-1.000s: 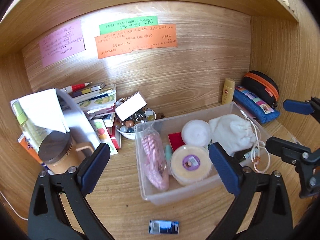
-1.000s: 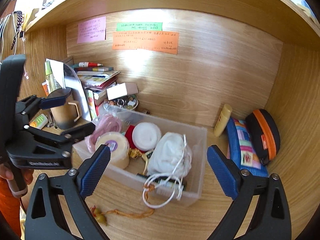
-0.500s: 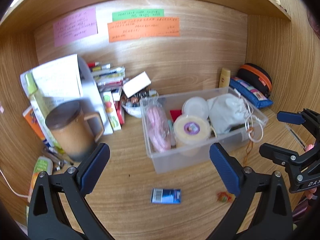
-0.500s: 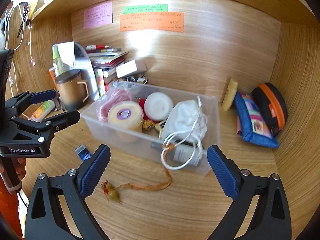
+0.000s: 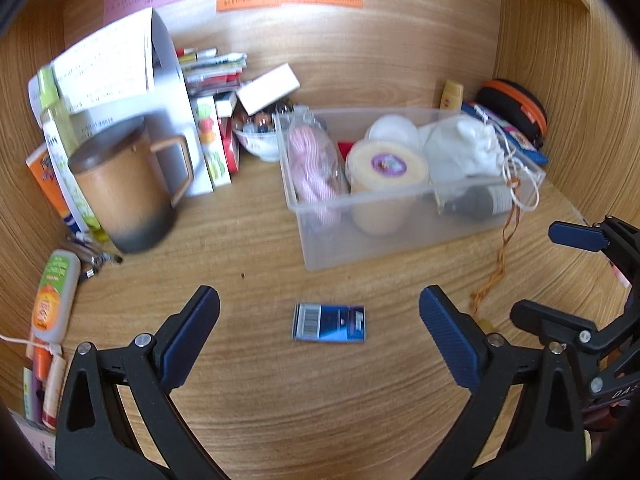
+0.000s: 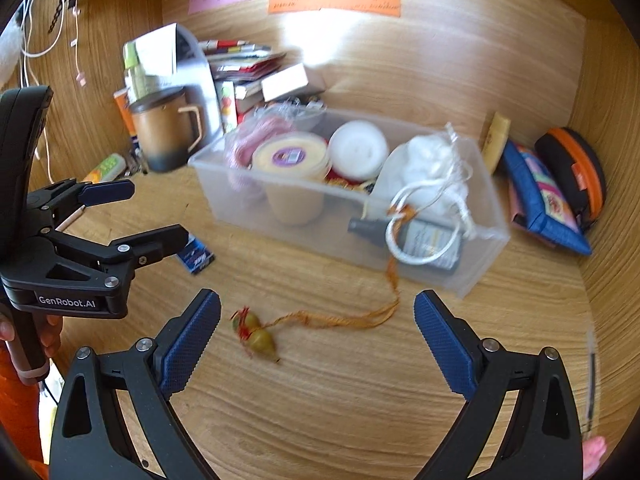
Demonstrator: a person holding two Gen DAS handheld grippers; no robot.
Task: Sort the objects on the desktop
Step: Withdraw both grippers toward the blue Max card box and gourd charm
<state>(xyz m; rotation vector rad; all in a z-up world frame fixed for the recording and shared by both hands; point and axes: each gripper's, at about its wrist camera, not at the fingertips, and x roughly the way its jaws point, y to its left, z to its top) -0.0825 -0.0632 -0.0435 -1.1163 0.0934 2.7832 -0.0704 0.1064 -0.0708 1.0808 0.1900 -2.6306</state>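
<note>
The bin (image 5: 404, 236) already holds a jar (image 5: 386, 168), pouch (image 5: 464, 150) and bottle (image 6: 420, 240), while the blue card (image 5: 329, 323) and gourd charm (image 6: 256, 334) lie loose on the bench (image 5: 320, 408), with the left gripper (image 5: 319, 334) and right gripper (image 6: 316, 340) both spread wide and empty.

Both grippers — left gripper (image 5: 319, 316), right gripper (image 6: 317, 326) — have black frames, silver screws, ribbed blue pads (image 6: 191, 344). White "GenRobot.AI" lettering (image 6: 67, 302) marks one body. Orange sleeve (image 6: 18, 400) visible.

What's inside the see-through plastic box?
The box holds pink stuff in a bag, a yellow tub, a white lid, a white pouch and a dark bottle. What lies beneath them is hidden.
</note>
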